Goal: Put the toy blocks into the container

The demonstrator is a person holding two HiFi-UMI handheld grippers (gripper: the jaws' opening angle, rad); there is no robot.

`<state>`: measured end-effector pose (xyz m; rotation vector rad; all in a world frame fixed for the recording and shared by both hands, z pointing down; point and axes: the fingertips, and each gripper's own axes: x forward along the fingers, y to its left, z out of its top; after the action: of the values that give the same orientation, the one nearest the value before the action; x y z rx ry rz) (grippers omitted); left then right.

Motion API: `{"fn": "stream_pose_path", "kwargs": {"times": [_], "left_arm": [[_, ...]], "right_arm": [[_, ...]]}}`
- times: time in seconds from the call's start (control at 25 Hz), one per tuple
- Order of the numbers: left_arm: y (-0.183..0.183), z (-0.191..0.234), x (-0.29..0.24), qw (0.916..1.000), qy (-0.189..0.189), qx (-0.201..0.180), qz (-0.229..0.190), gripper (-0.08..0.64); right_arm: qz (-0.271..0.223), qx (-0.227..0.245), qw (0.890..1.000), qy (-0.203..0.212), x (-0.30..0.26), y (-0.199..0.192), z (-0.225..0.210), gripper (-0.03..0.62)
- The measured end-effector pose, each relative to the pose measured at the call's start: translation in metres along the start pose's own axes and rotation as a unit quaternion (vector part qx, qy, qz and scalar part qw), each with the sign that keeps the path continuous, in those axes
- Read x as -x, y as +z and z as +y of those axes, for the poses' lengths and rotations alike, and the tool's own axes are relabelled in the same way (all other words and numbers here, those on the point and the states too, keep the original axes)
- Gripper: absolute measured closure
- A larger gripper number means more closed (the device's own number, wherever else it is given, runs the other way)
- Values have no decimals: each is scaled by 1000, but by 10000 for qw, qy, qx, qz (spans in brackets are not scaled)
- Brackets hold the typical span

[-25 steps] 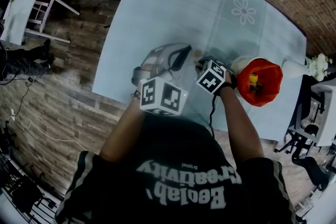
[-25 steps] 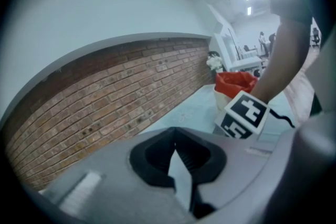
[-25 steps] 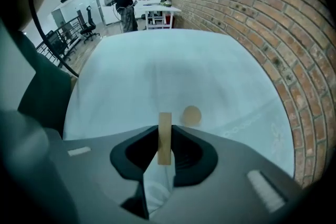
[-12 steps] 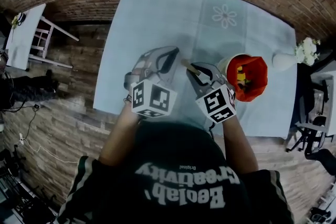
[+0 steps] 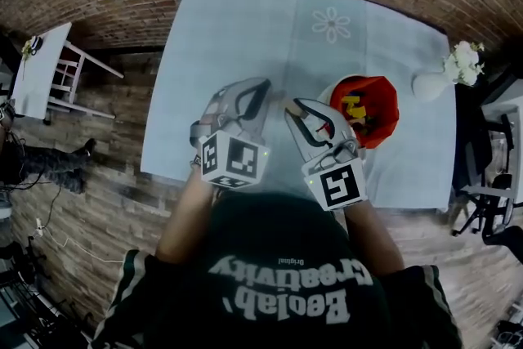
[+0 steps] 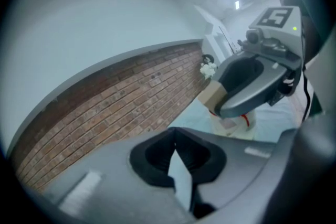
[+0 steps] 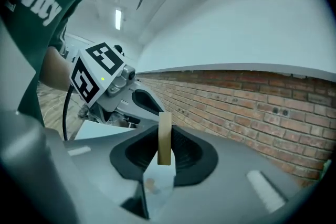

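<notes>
My right gripper point(image 5: 292, 105) is lifted above the light blue table point(image 5: 245, 20) and shut on a thin tan wooden block point(image 7: 164, 138), which stands upright between its pads. The same block point(image 6: 212, 97) shows at that gripper's tip in the left gripper view. To its right stands the container point(image 5: 382, 117), red inside and white outside, with yellow and red blocks point(image 5: 353, 105) in it. My left gripper point(image 5: 263, 84) hovers beside the right one, its jaws point(image 6: 175, 136) shut with nothing between them.
A white vase of flowers point(image 5: 456, 71) stands at the table's right end, beyond the container. A flower print point(image 5: 331, 24) marks the cloth at the far side. A brick wall runs behind the table, and a white chair point(image 5: 57, 69) stands on the floor at left.
The right gripper has risen from the table beside the container, tilting up with the tan block in it. The left gripper has lifted a little as well.
</notes>
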<state>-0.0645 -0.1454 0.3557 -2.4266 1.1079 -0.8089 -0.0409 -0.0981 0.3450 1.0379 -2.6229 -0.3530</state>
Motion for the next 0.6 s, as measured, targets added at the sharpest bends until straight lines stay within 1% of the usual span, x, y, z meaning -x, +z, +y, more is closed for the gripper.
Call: {"fn": "stream_pose_path", "kwargs": {"times": [0.12,0.2,0.36,0.6], "left_arm": [[12,-14,0,10000,-21,-35,-43,557],[20,-24,-1,9999,-53,-52,-77,557],[38,-47,-10,9997,-167,-115,-165,557],[72,-83,-33,9983,-408,-207,-354,557]], "right_arm": [[-15,-2,10000,53,11,-1,3,514],[-4,21,10000,9,21,-2,0,514],[-1,18,9996,-279,47,-8,-20,514],[219,-56,9972,-711,92,-31,-56,514]]}}
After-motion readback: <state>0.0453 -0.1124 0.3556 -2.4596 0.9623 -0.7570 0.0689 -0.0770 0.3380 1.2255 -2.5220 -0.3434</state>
